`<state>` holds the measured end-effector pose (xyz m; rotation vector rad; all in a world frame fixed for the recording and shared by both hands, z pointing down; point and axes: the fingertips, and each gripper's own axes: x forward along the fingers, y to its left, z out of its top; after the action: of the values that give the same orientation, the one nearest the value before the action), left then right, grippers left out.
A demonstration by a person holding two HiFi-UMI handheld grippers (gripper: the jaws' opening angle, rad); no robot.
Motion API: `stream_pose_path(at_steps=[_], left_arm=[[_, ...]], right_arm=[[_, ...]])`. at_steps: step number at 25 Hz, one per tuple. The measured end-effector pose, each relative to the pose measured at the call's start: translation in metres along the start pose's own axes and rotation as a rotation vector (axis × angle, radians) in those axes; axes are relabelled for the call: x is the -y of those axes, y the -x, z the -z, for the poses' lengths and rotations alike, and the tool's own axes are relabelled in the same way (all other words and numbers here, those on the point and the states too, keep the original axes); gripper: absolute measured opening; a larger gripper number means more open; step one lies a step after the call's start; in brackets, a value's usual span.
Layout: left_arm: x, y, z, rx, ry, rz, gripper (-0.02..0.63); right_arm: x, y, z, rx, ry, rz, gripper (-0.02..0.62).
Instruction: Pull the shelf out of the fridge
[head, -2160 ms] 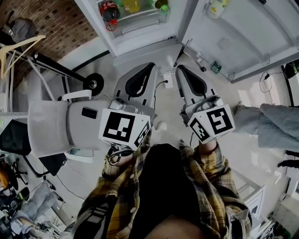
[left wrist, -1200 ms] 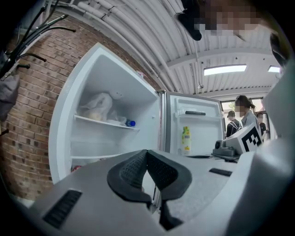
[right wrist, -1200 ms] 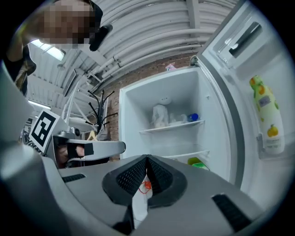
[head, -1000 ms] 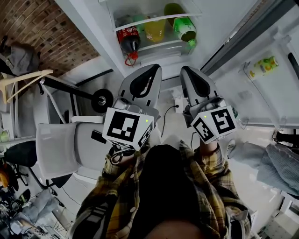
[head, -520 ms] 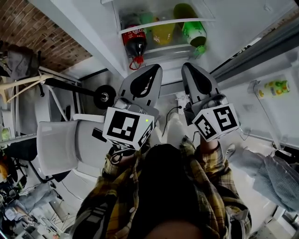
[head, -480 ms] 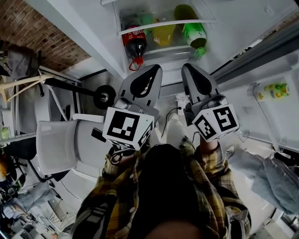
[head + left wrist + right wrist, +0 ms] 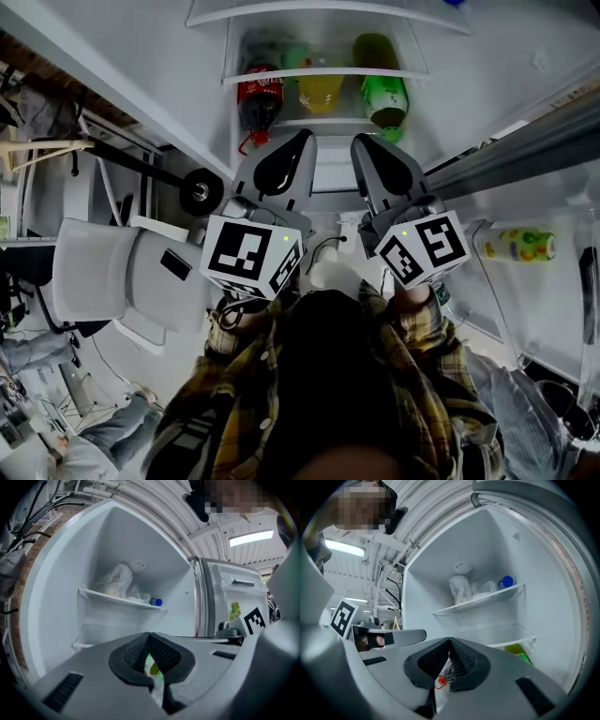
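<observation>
The fridge stands open straight ahead. In the head view a glass shelf (image 7: 323, 73) lies over a red cola bottle (image 7: 260, 98), a yellow bottle (image 7: 322, 91) and a green bottle (image 7: 382, 94). My left gripper (image 7: 305, 134) and right gripper (image 7: 358, 139) point level at the fridge, side by side, short of it, touching nothing. Both are shut and empty. The left gripper (image 7: 149, 633) view shows an upper shelf (image 7: 122, 599) bearing a white bag (image 7: 115, 581), and a lower shelf (image 7: 91, 637). The right gripper (image 7: 449, 640) view shows the same upper shelf (image 7: 480, 599) and lower shelf (image 7: 506, 633).
The open fridge door (image 7: 525, 141) runs along the right, with a yellow bottle (image 7: 520, 244) in its rack. A white chair (image 7: 103, 272) and a black wheel (image 7: 197, 192) stand at the left. A cable (image 7: 323, 246) lies on the floor below the grippers.
Both grippers have come closer to the fridge, which now fills the view straight ahead. The bottles and shelf now sit just beyond the tips. Both jaws stay shut.
</observation>
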<state>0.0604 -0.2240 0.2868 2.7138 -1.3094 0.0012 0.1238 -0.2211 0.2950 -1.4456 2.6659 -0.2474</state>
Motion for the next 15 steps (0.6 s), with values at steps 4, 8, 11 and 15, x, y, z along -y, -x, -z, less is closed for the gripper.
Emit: stream_pose_path(at_steps=[4, 8, 11, 15], left_arm=[[0.008, -0.005, 0.007, -0.002, 0.007, -0.041, 0.003], [0.002, -0.009, 0.012, -0.006, 0.02, -0.077, 0.003], [-0.004, -0.011, 0.011, -0.007, 0.035, -0.091, 0.003], [-0.012, -0.019, 0.012, -0.014, 0.045, -0.087, 0.003]], right_arm=[[0.008, -0.004, 0.004, -0.018, -0.006, -0.051, 0.018], [0.013, -0.013, 0.01, -0.033, -0.018, -0.085, 0.018], [0.015, -0.019, 0.012, -0.042, -0.032, -0.094, 0.018], [0.025, -0.029, 0.012, -0.042, -0.045, -0.077, 0.018]])
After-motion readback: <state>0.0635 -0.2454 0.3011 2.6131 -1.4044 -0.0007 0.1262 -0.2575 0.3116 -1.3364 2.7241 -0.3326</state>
